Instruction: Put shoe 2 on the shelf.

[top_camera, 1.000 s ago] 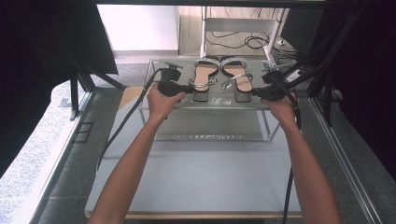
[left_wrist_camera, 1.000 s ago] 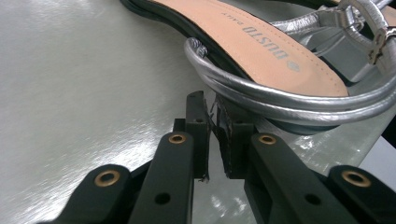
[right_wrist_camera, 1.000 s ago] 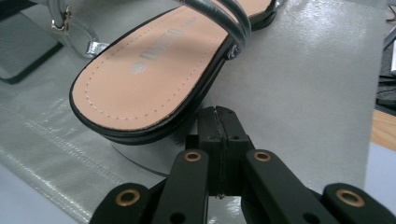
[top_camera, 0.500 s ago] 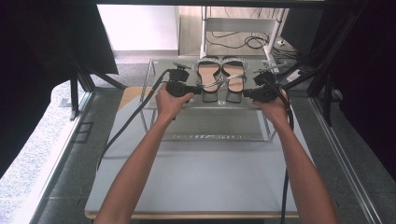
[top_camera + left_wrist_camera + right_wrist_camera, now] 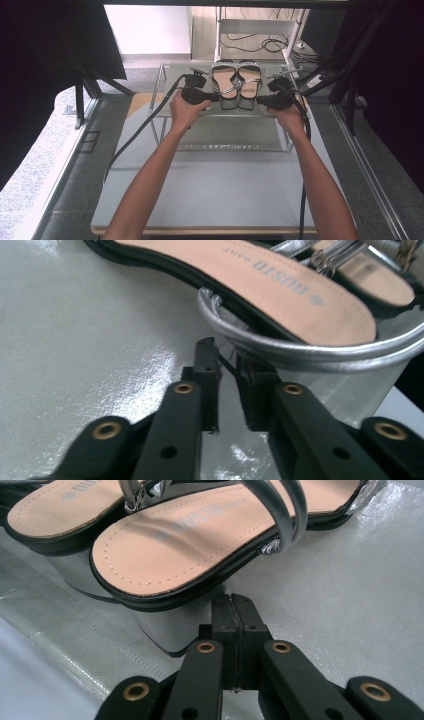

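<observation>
A pair of sandals with tan insoles and silver straps lies side by side on the top shelf [image 5: 175, 80] of a metal rack. My left gripper [image 5: 216, 96] is at the outer side of the left sandal [image 5: 225, 82]. In the left gripper view, my left gripper [image 5: 226, 357] has just been opening and shows a narrow gap with nothing in it. The sandal's silver strap [image 5: 310, 352] curves just past its tips. My right gripper [image 5: 260, 101] is beside the right sandal [image 5: 248, 82]. In the right gripper view, my right gripper [image 5: 233, 600] is shut and empty, its tips at that sandal's block heel [image 5: 170, 630].
The rack stands at the far end of a table covered by a grey mat [image 5: 225, 190] and has a lower shelf [image 5: 225, 130]. Black cables [image 5: 135, 135] trail from both grippers. Dark curtains hang at both sides, and loose cables [image 5: 265, 45] lie on the floor beyond.
Both grippers have edged inward toward the sandals, and the two sandals now lie closer together and slightly farther back on the shelf.
</observation>
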The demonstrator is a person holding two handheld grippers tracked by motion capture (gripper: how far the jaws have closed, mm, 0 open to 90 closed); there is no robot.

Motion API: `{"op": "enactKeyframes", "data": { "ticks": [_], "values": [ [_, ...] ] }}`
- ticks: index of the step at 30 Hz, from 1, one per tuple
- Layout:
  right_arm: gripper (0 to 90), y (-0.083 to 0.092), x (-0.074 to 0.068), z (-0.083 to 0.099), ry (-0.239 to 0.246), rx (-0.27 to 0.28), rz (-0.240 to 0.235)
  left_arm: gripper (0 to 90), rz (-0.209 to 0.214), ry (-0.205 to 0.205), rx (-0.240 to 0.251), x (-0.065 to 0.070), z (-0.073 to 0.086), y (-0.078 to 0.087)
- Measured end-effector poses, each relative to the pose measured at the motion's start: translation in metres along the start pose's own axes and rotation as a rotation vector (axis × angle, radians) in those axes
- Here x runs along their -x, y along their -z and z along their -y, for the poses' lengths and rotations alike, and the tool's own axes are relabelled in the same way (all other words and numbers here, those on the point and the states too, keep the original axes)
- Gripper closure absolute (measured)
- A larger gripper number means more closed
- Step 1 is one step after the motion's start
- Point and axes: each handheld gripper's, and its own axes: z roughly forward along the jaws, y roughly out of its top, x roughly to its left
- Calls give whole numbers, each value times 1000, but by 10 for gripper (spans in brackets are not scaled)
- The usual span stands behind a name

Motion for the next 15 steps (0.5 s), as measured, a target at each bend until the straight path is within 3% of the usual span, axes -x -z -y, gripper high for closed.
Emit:
{"op": "enactKeyframes", "data": {
  "ticks": [8,15],
  "values": [
    [772,11,5,8,-3,38,6,651,-3,-20,42,-7,8,14],
    [707,27,9,22,-5,90,-24,576,28,-52,88,-11,23,42]
  ]
}}
